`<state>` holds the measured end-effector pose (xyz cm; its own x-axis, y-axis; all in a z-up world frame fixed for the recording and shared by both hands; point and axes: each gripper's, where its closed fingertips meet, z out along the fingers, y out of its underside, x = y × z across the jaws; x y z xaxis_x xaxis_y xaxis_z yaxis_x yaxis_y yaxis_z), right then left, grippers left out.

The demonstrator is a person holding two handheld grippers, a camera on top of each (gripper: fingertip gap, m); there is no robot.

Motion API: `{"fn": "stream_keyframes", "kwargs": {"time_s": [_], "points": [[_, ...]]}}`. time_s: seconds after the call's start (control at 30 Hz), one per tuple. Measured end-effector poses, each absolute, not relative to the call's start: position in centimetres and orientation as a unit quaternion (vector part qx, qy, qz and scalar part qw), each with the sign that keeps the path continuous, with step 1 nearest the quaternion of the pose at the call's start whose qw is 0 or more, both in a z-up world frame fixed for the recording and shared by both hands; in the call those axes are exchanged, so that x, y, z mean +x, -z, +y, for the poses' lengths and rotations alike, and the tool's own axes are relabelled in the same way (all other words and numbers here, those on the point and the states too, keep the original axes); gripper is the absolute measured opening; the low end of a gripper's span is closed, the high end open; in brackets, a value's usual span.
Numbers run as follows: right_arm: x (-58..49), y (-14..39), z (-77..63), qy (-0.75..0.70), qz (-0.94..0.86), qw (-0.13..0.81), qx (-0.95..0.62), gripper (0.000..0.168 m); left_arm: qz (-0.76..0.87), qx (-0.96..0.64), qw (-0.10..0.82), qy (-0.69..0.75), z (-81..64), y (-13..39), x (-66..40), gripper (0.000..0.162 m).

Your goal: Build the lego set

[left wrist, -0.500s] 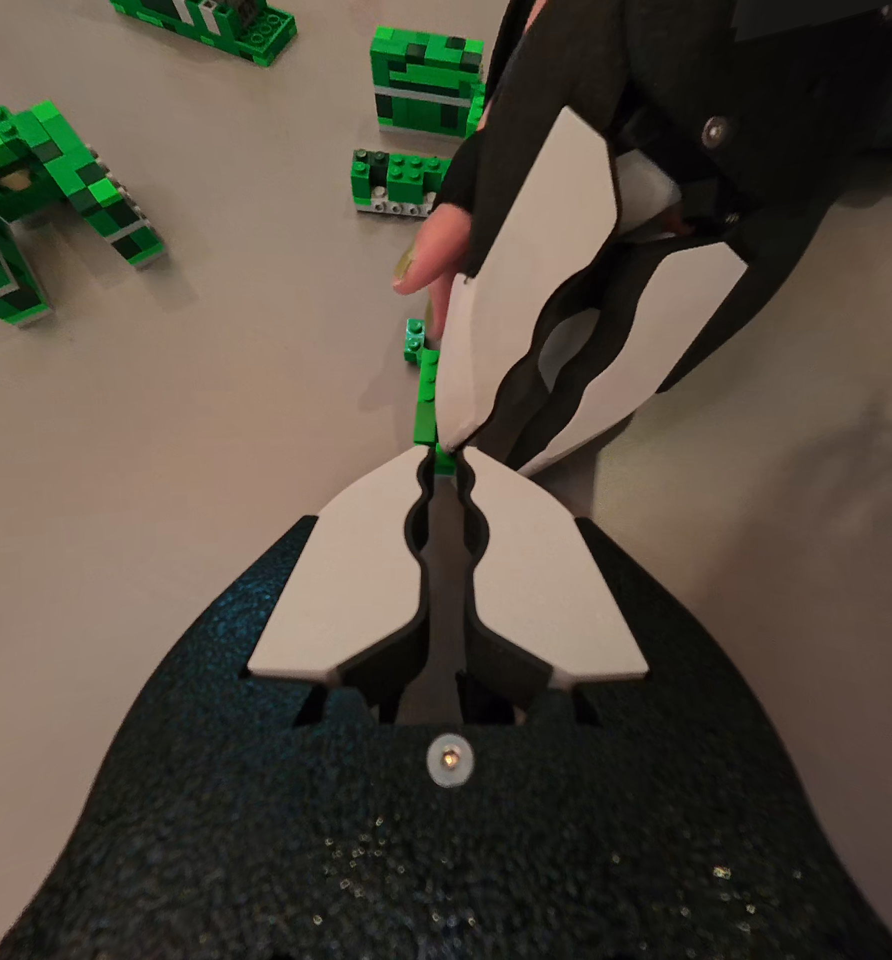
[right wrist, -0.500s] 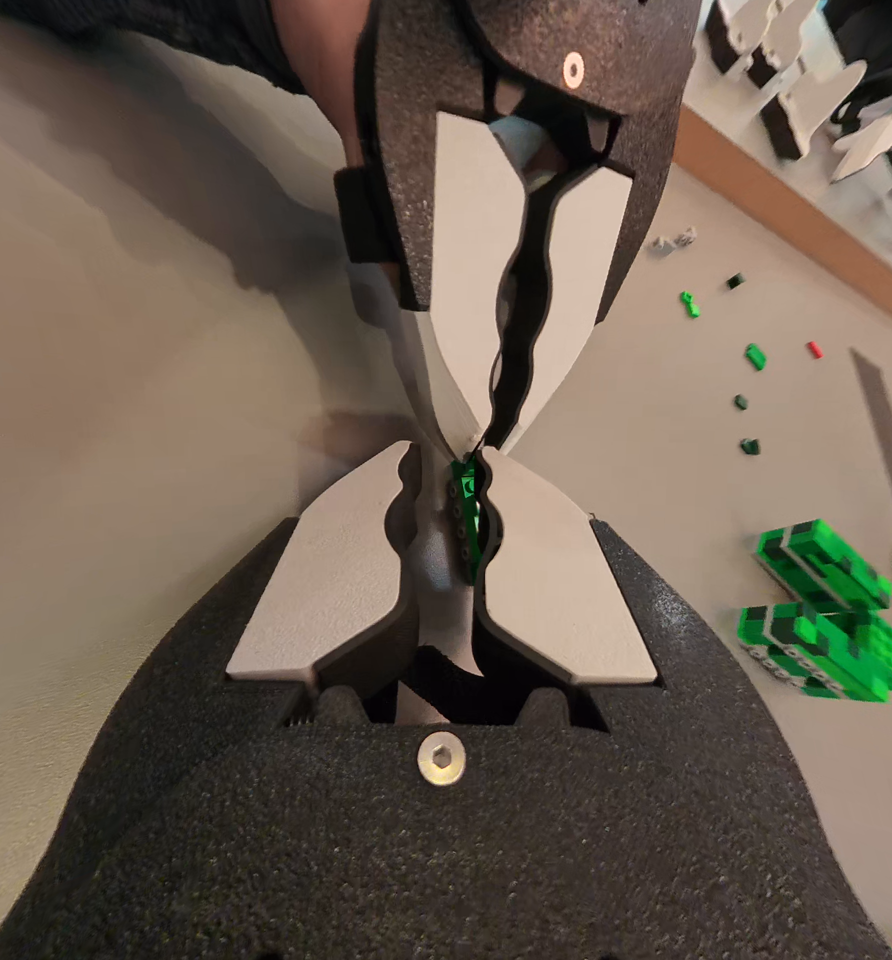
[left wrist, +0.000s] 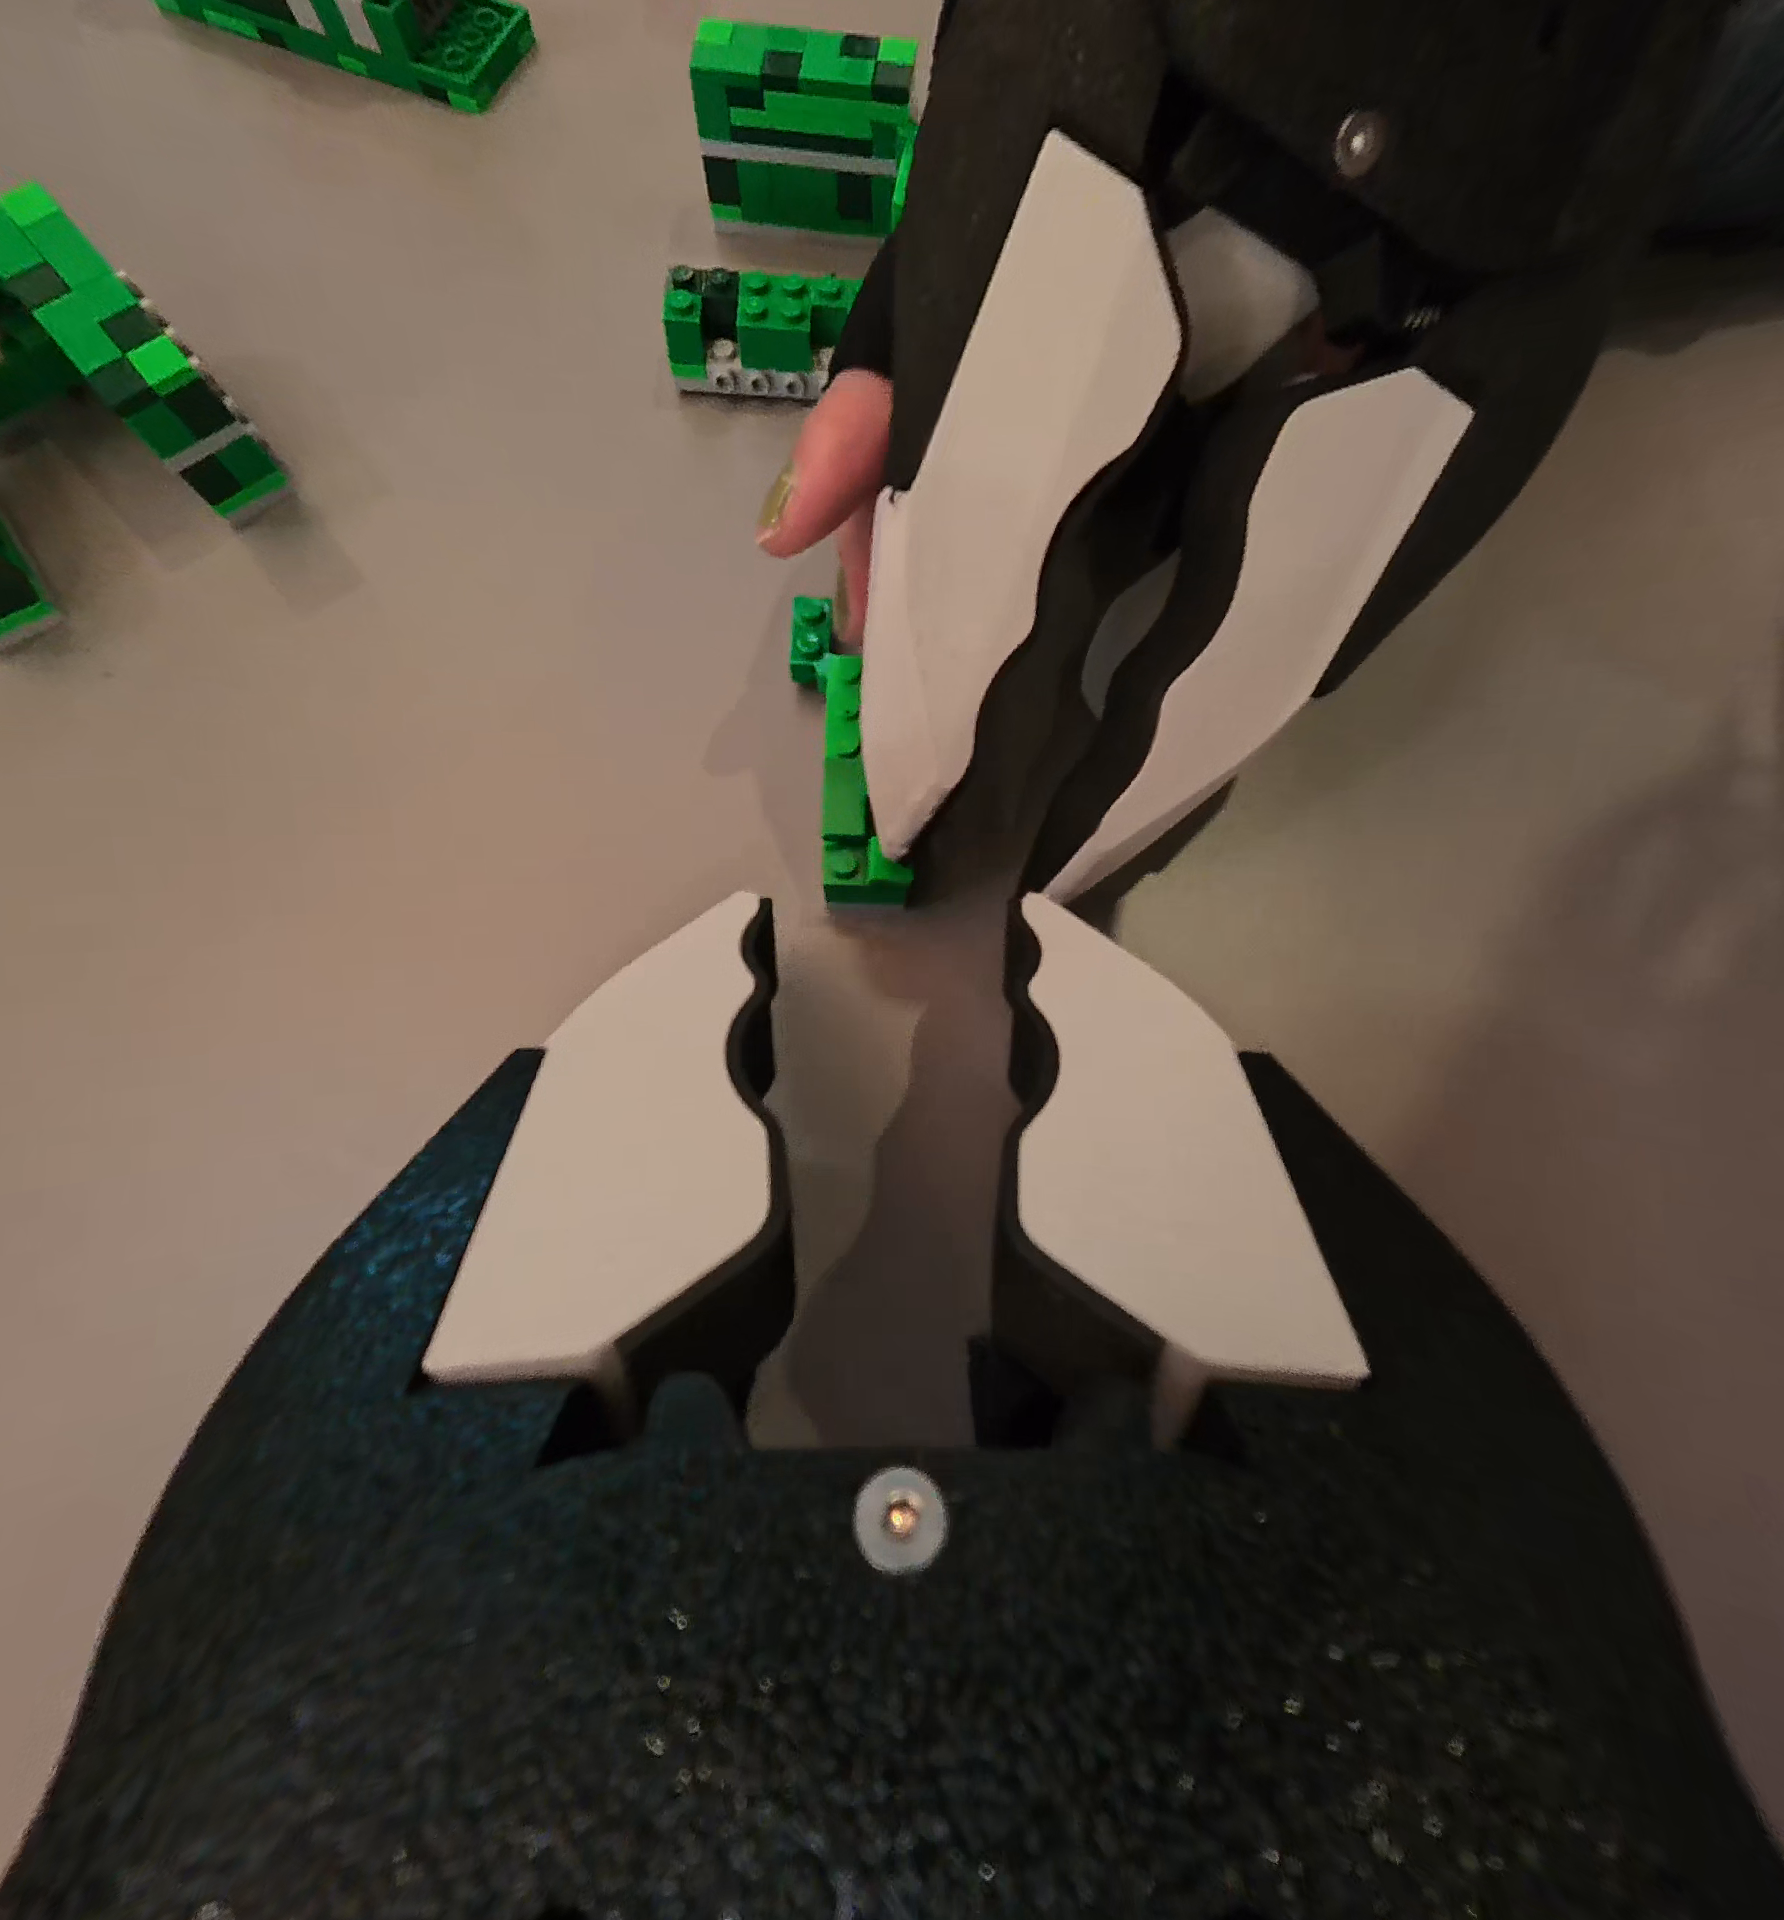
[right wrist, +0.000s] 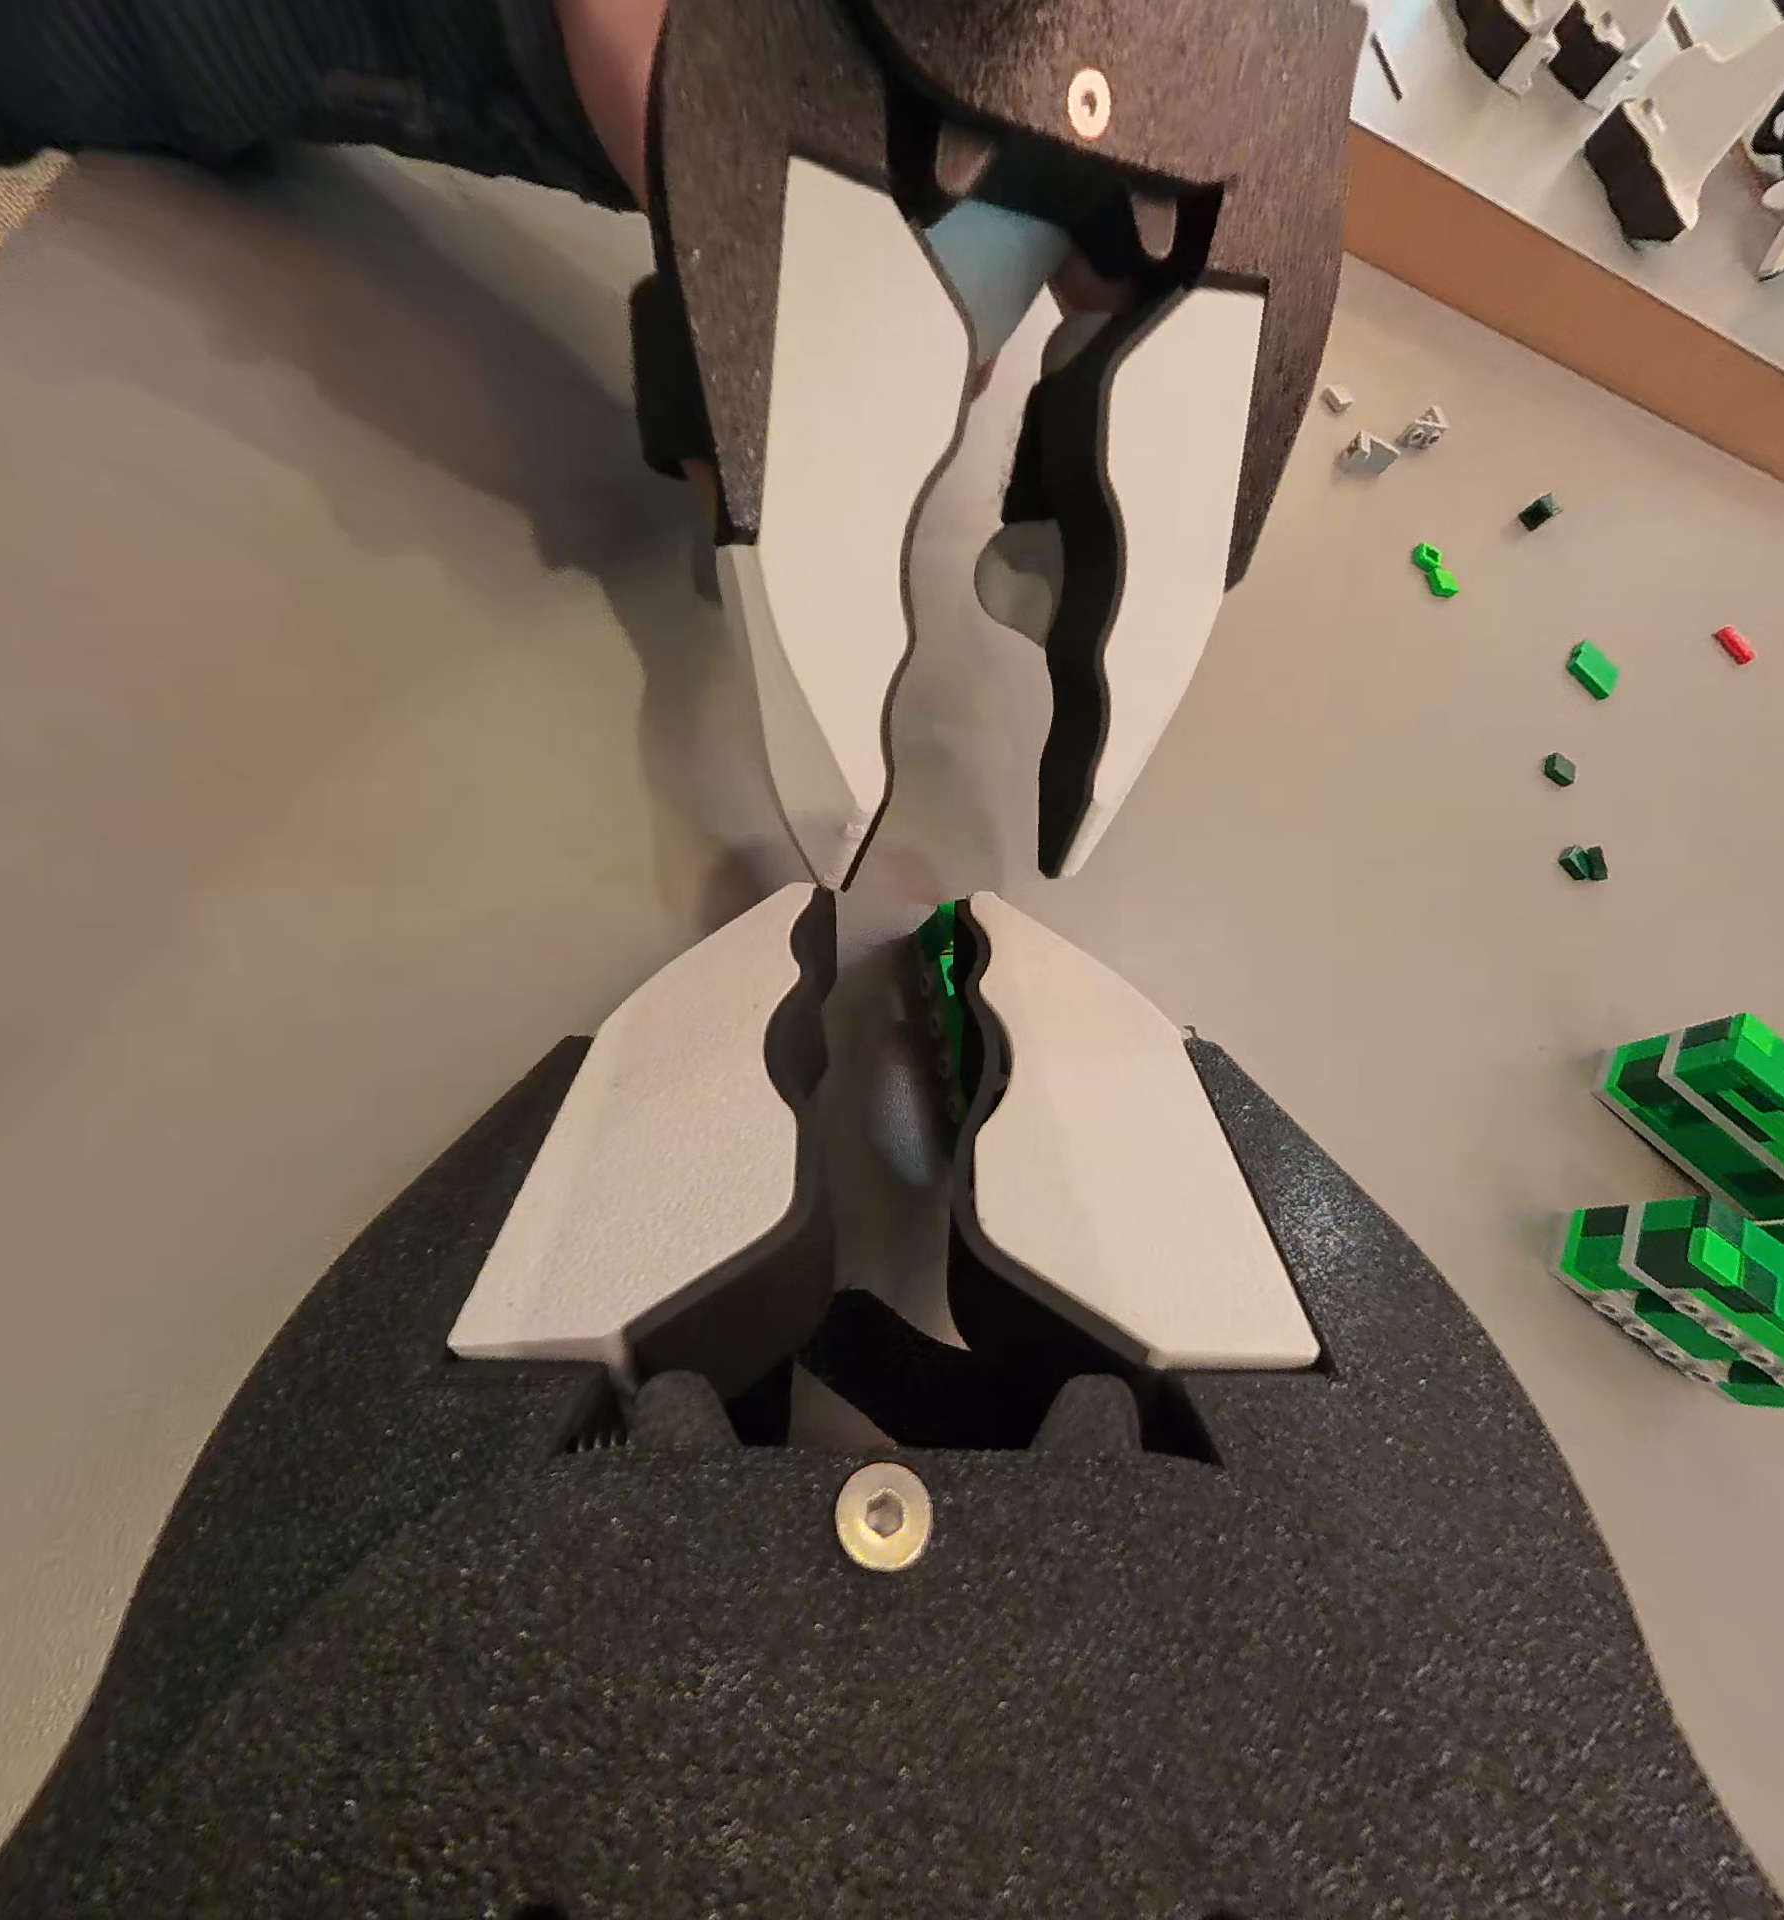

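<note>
The left gripper (left wrist: 893,914) is hovering with its jaws spread apart and nothing between them, pointing at the right gripper (right wrist: 893,909), which is facing it tip to tip. The right gripper's jaws are standing apart too, a green strip lying against one finger (right wrist: 1075,1122). A gloved hand (left wrist: 867,416) is wrapping the right gripper, one bare fingertip sticking out

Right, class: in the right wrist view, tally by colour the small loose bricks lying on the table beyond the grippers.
Grey bricks: 3
Bright green bricks: 2
Dark green bricks: 3
Red brick: 1
Total: 9
</note>
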<state>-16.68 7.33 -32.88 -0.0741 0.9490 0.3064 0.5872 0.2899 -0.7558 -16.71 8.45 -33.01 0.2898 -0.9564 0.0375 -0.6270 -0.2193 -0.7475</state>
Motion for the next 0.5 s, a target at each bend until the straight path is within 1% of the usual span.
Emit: {"fn": "stream_keyframes", "kwargs": {"time_s": [0.07, 0.27, 0.37, 0.5], "points": [[-16.6, 32.9, 7.4, -0.228, -0.696, 0.399, -0.552, 0.021, 0.543, -0.731, 0.317, 0.265, 8.5, 33.0, -16.6, 0.043], [-16.5, 32.9, 7.4, -0.233, -0.697, 0.395, -0.552, 0.023, 0.575, -0.708, 0.304, 0.278, 8.3, 33.1, -16.3, 0.038], [-16.4, 32.9, 7.2, -0.247, -0.698, 0.383, -0.552, 0.027, 0.584, -0.714, 0.295, 0.248, 8.9, 34.1, -16.8, 0.035], [-16.4, 32.9, 7.1, -0.253, -0.698, 0.378, -0.553, 0.031, 0.585, -0.708, 0.301, 0.258, 8.9, 34.2, -16.1, 0.034]]}}
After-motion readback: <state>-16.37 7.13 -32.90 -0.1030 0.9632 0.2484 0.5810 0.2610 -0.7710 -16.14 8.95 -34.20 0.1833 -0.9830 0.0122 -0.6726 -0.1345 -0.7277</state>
